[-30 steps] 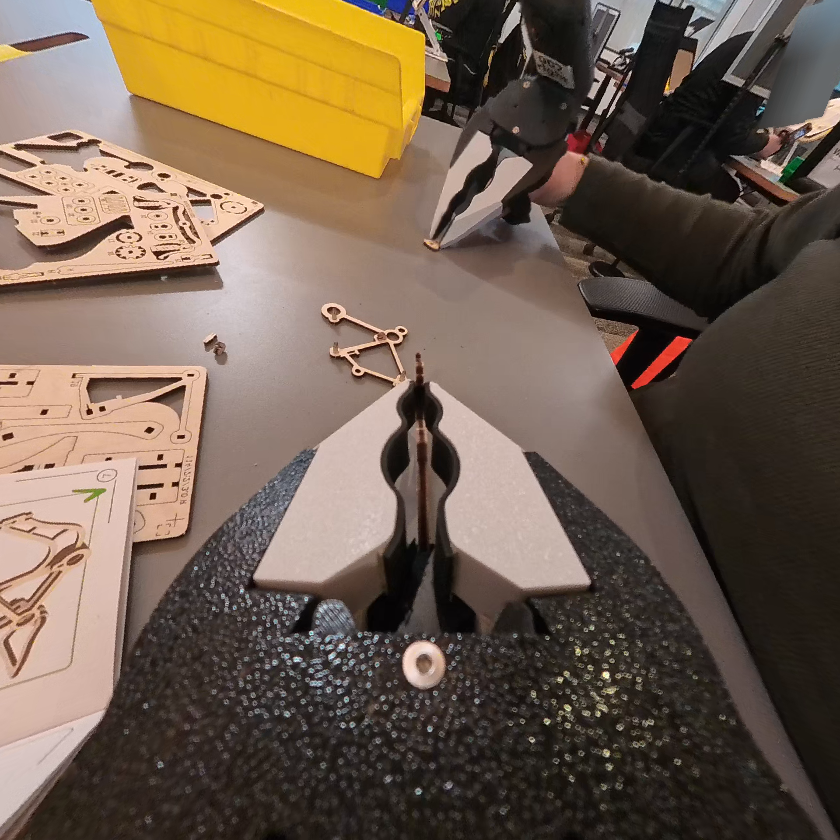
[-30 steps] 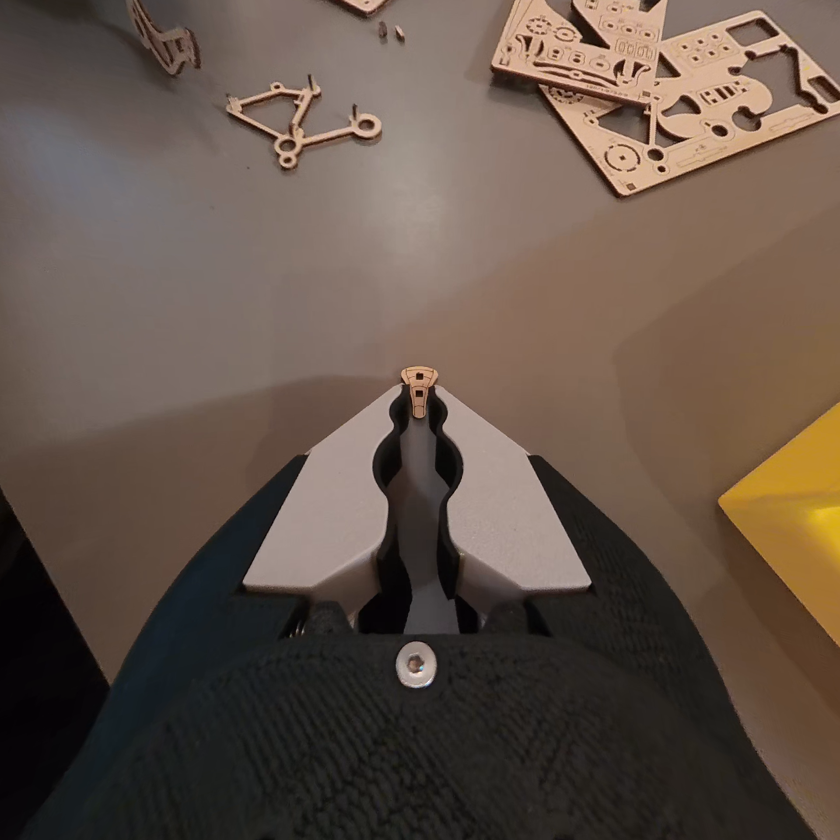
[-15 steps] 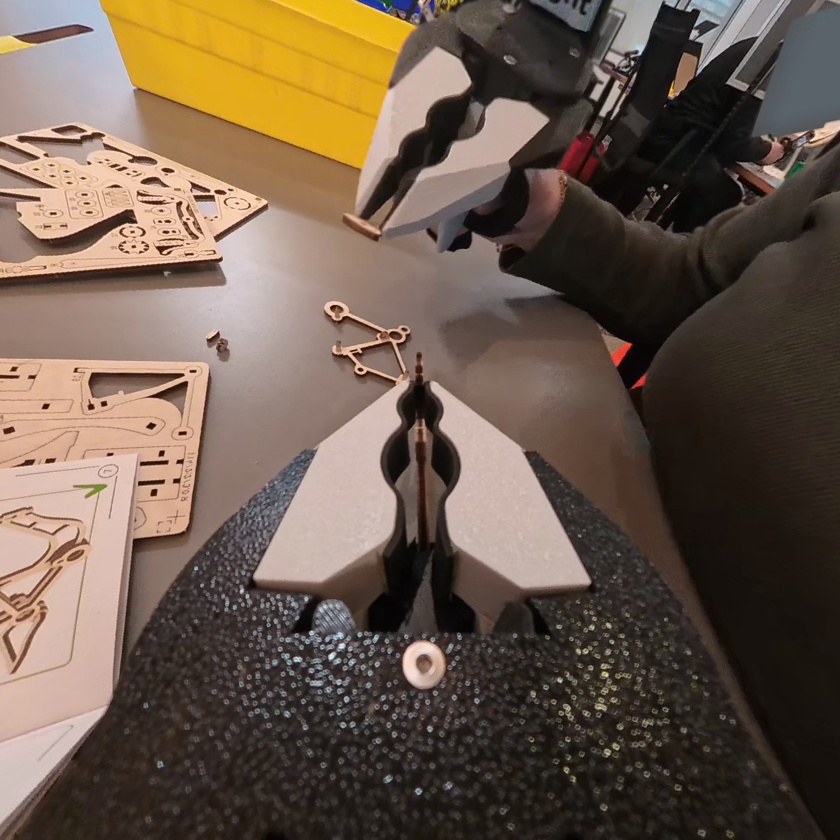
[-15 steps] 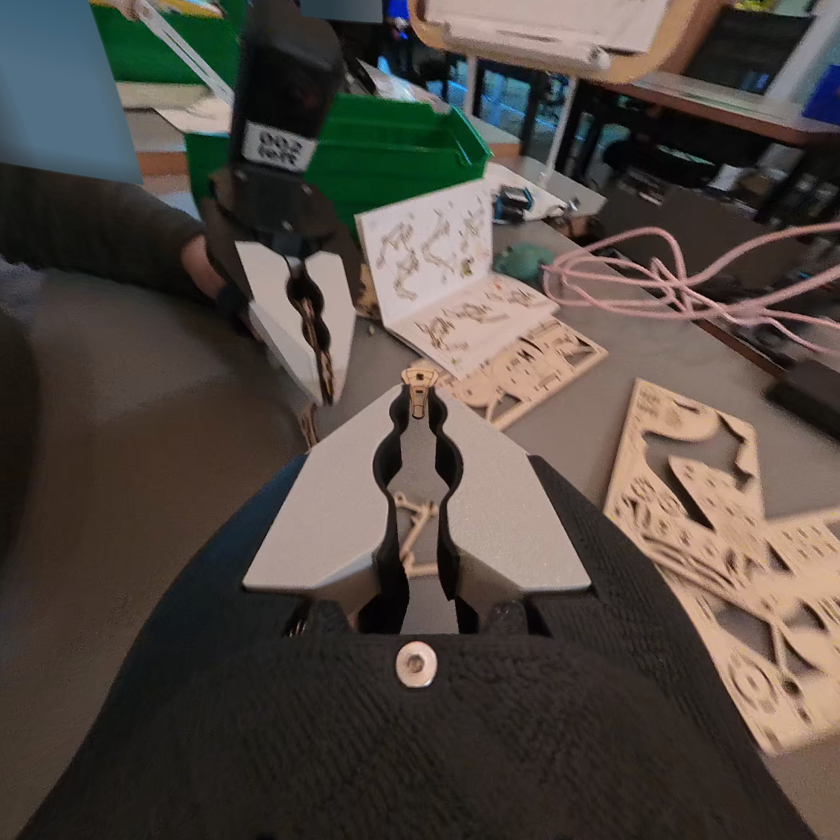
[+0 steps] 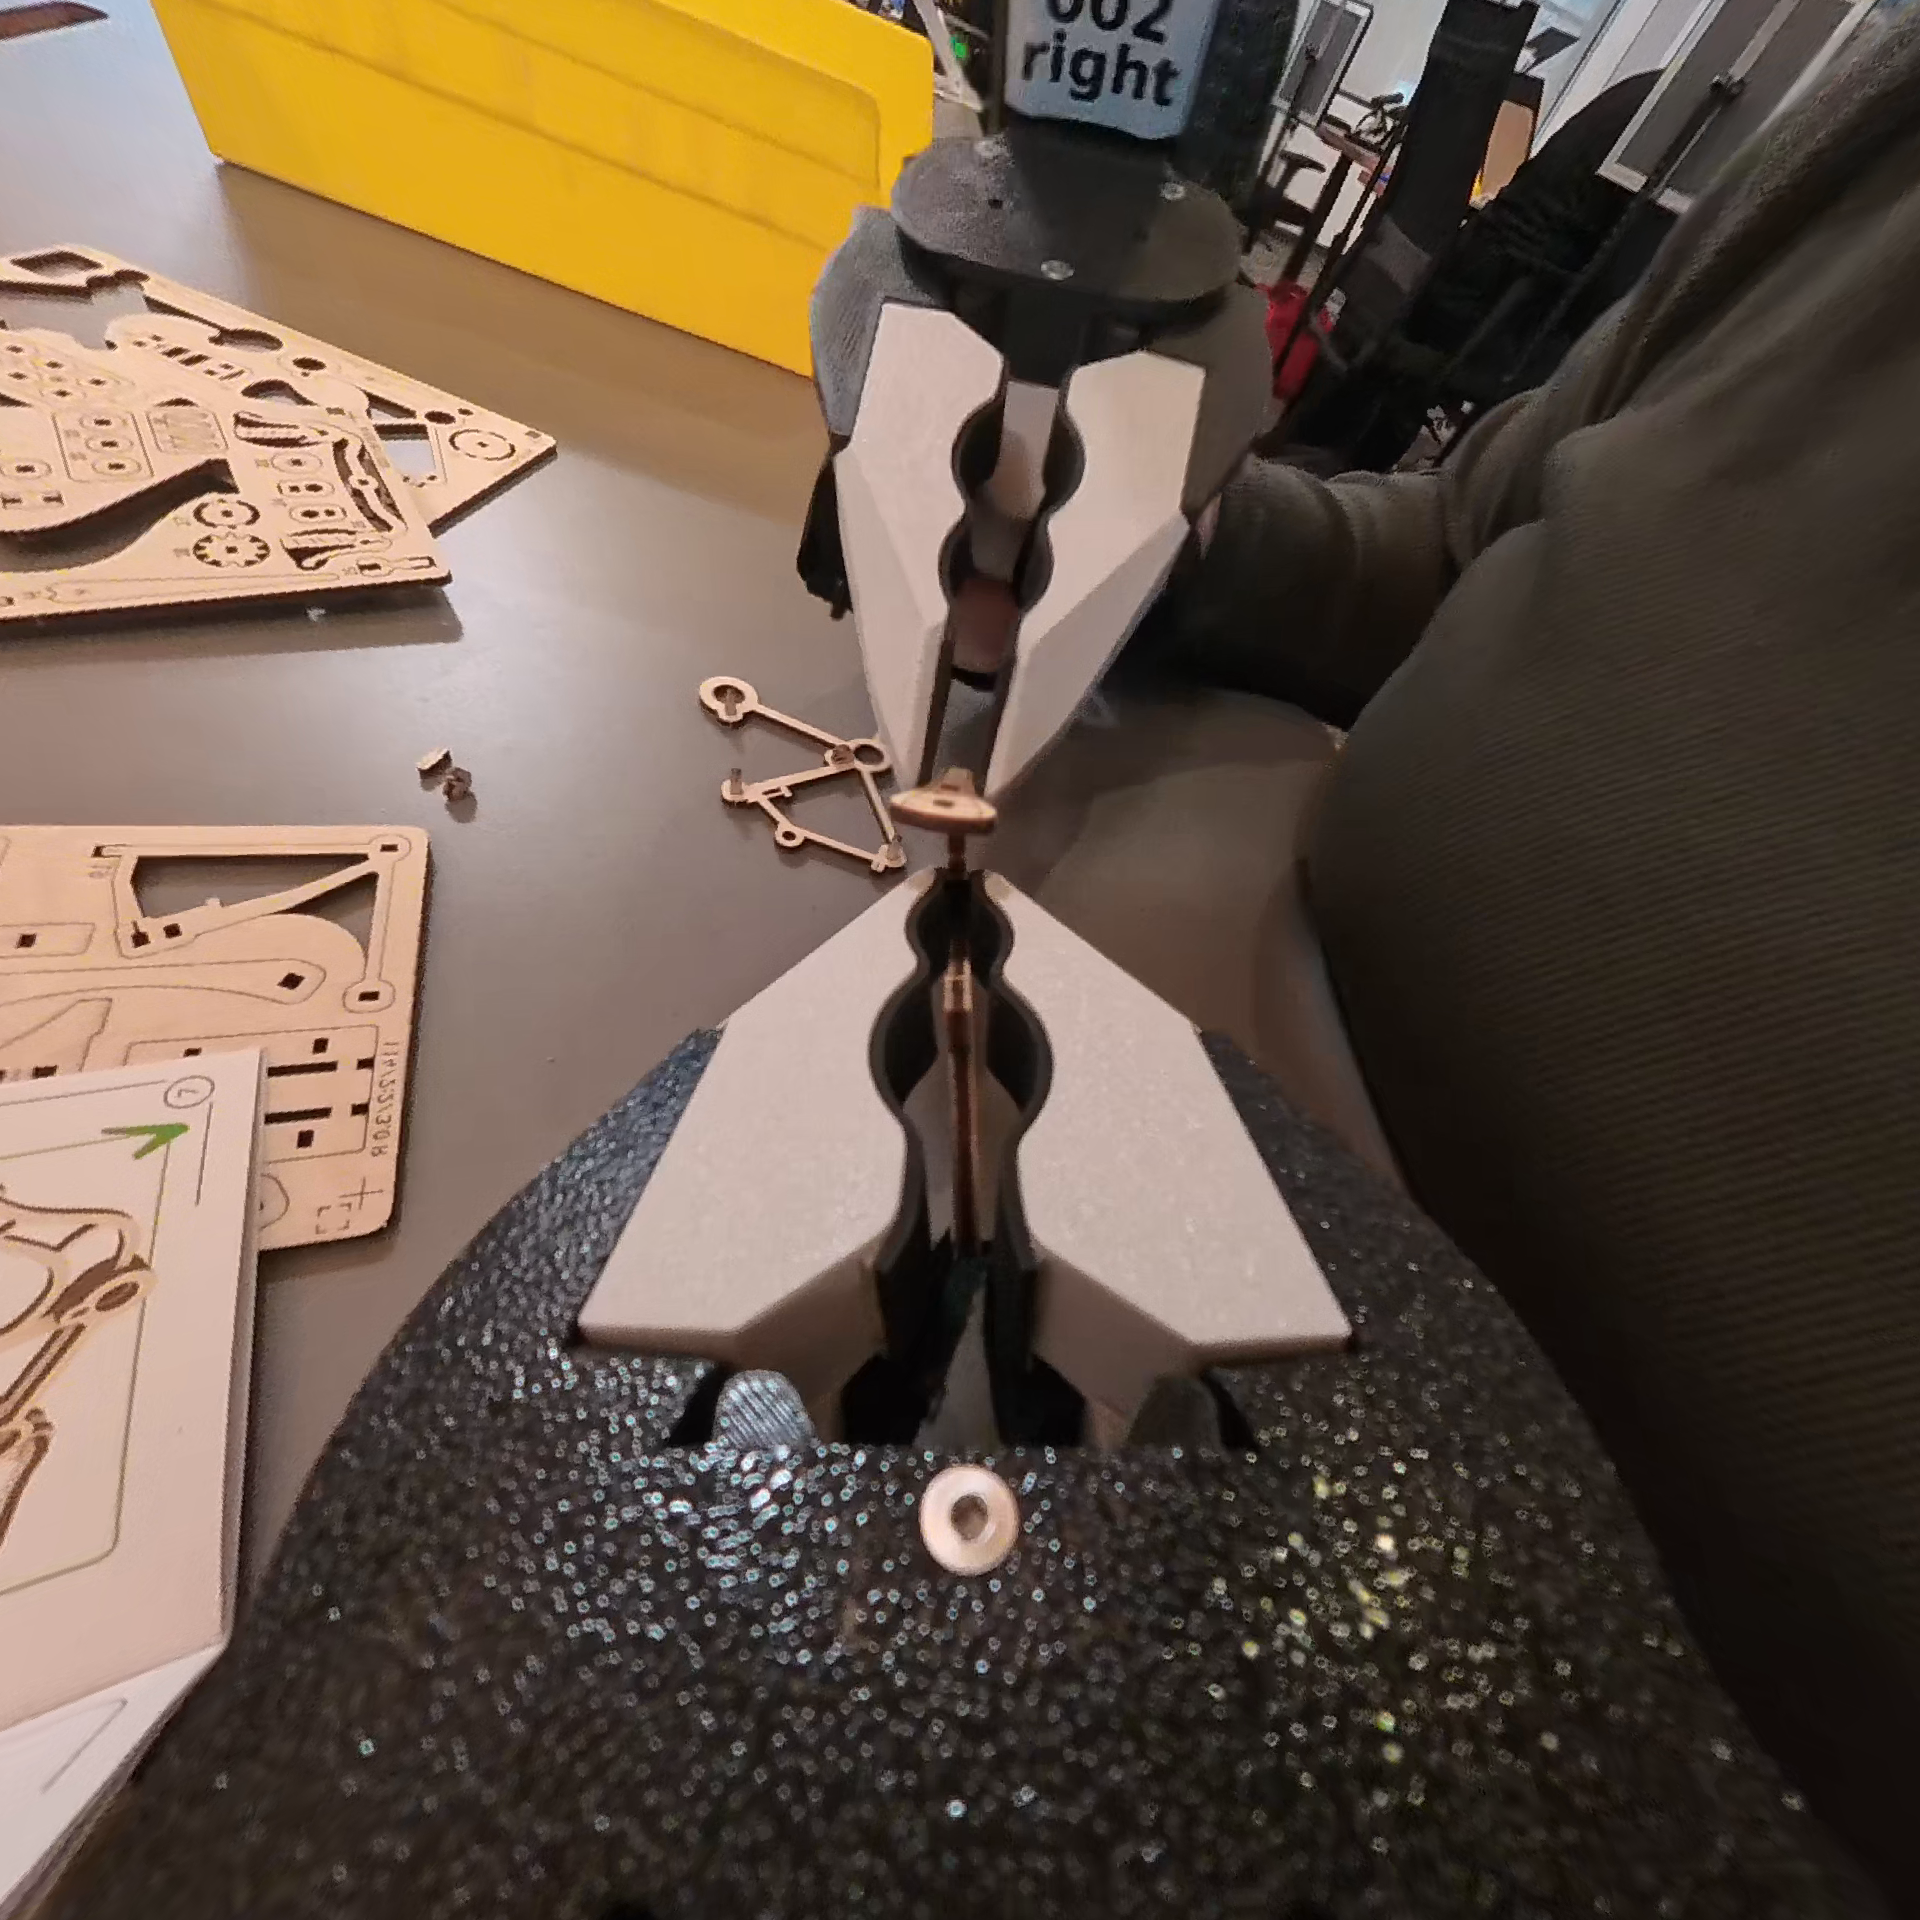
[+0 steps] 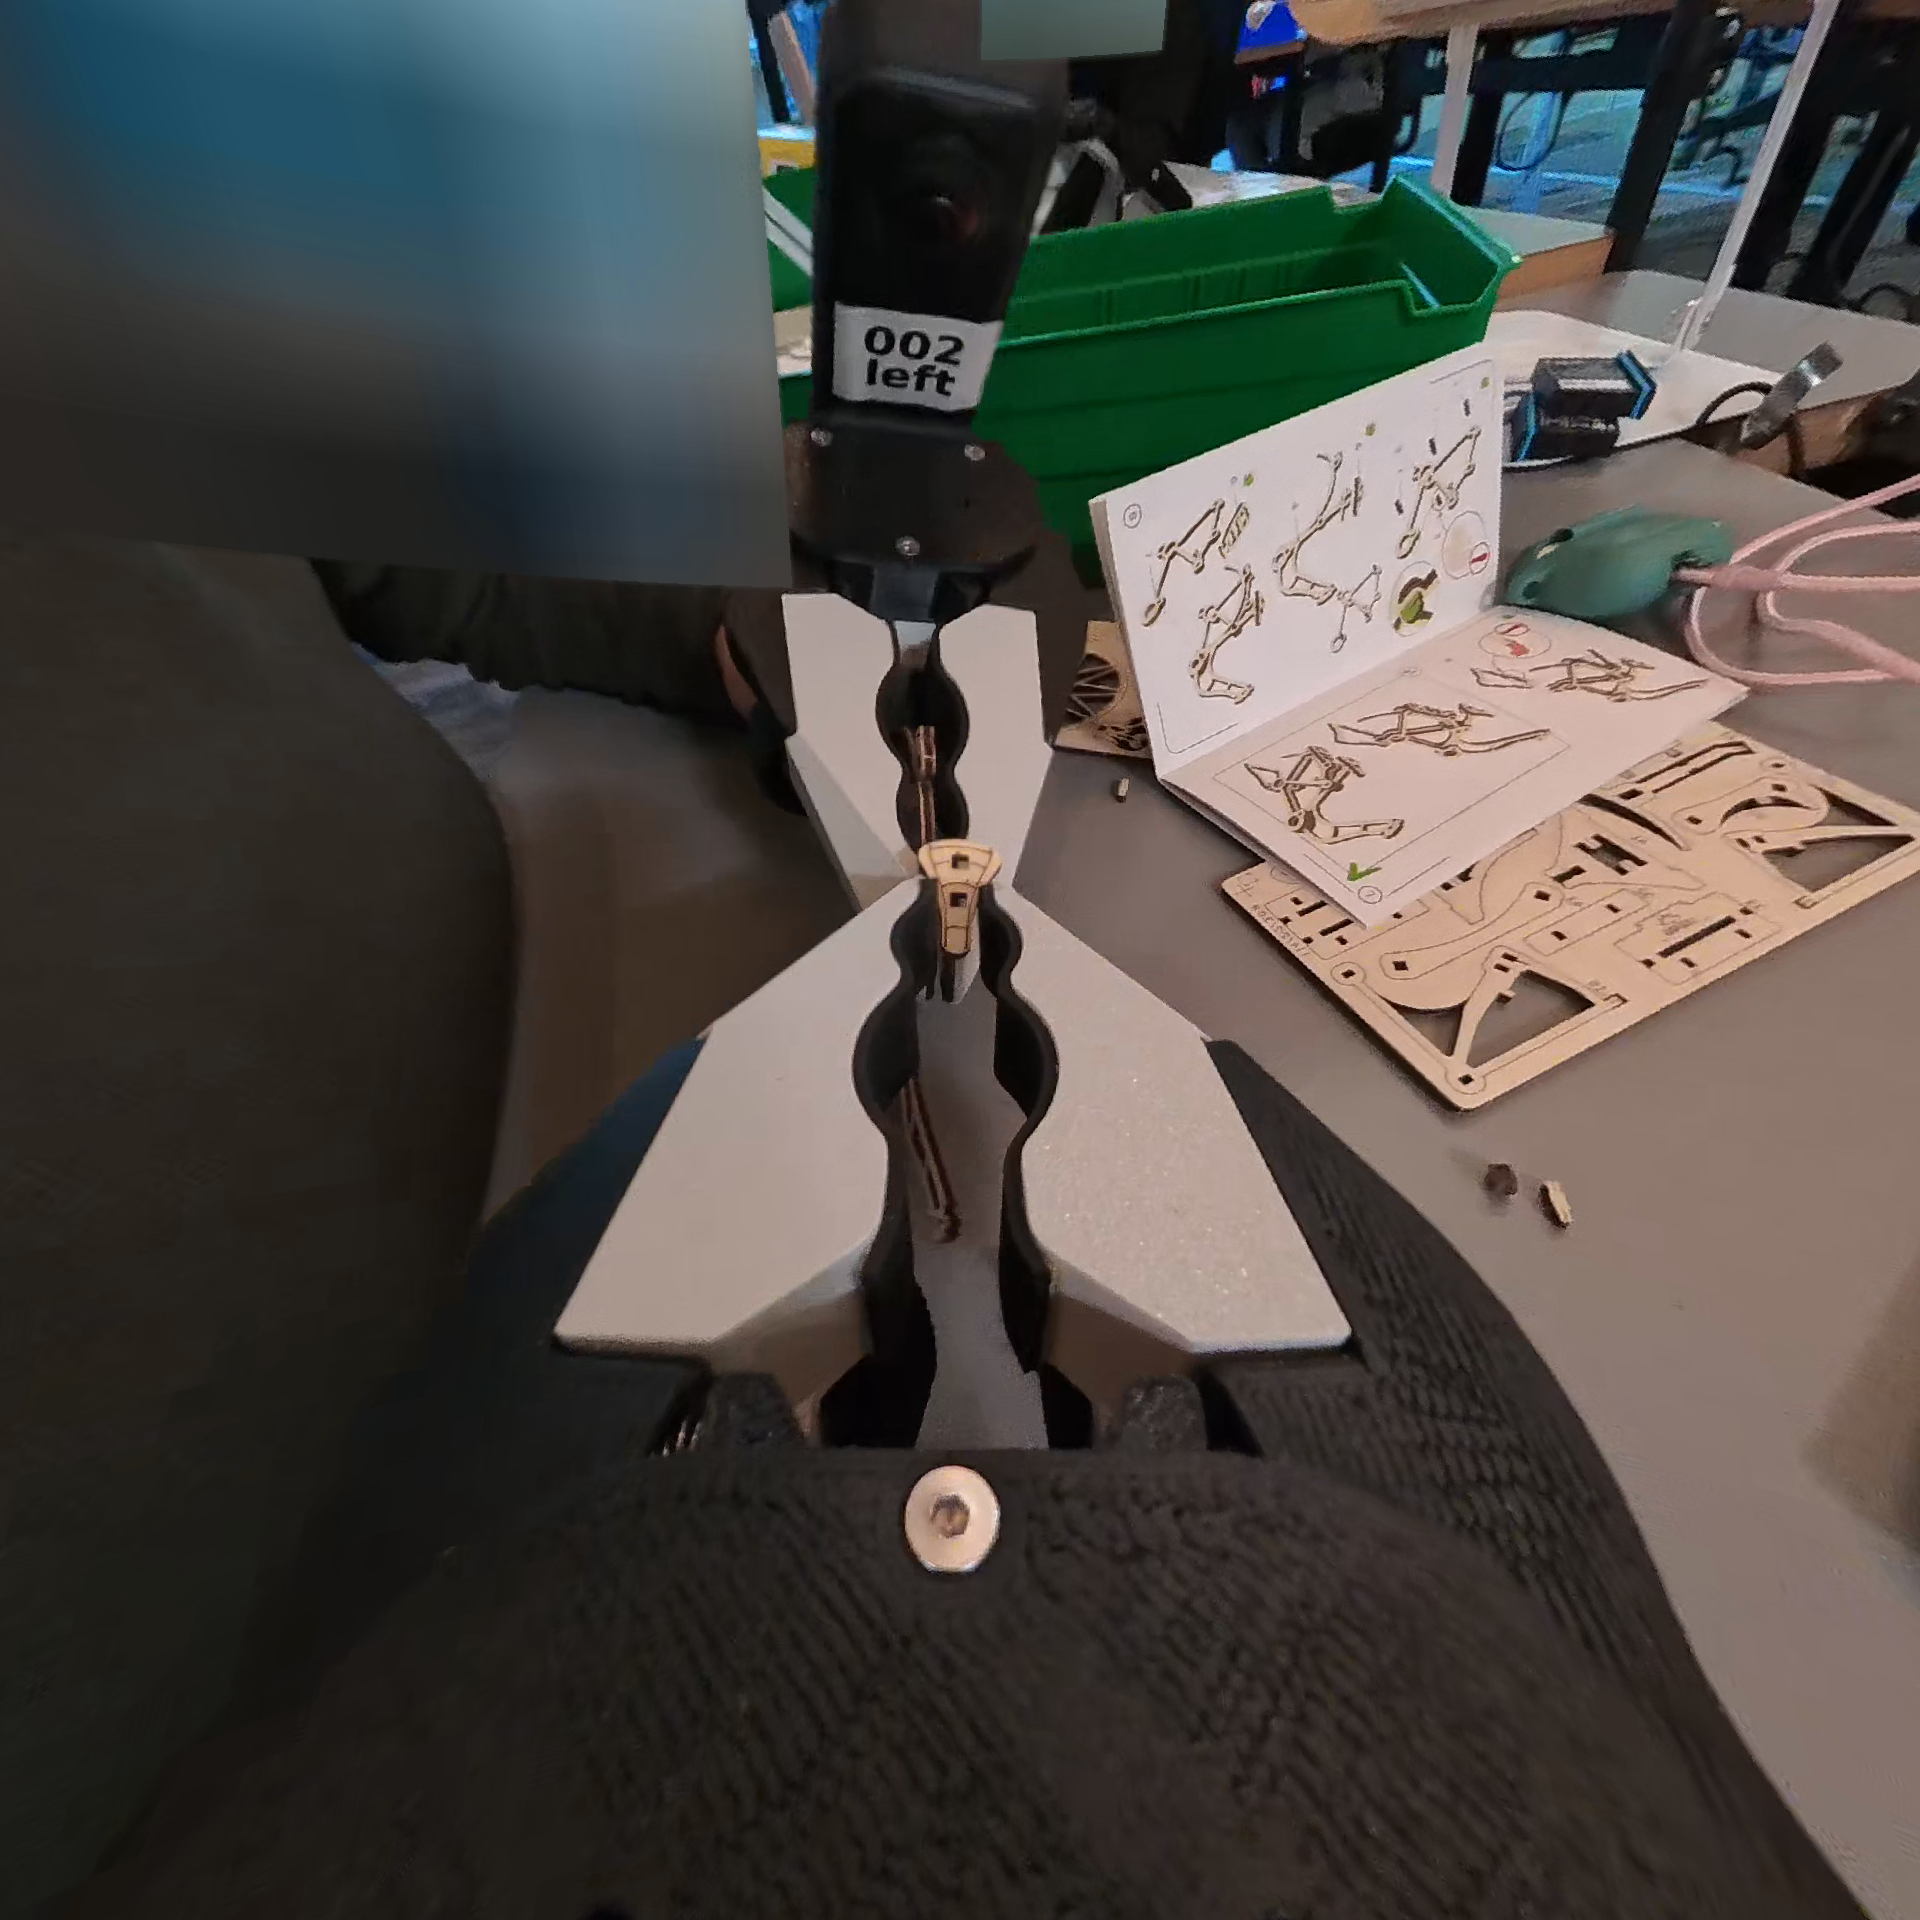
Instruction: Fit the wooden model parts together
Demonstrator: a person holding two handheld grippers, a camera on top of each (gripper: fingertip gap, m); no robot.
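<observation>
Grey tabletop [image 5: 623,644] carries laser-cut plywood sheets [image 5: 208,447], an open white instruction booklet [image 6: 1382,665] and a loose openwork wooden linkage [image 5: 800,769] at eleven o'clock of the left gripper [image 5: 958,871]. A second ago the right gripper [image 5: 948,774] was down at the table's far edge; now it has swung up tip to tip with the left one. Its jaws are pinched narrow on a small fan-headed wooden piece [image 6: 958,883], while the left jaws clamp a thin wooden strip [image 5: 961,1081] edge-on. That puts the fitting step at hand, probably slot onto peg. Whether the two parts already touch is unclear; the strip's tip is tiny, and its lower end is hidden between the fingers.
</observation>
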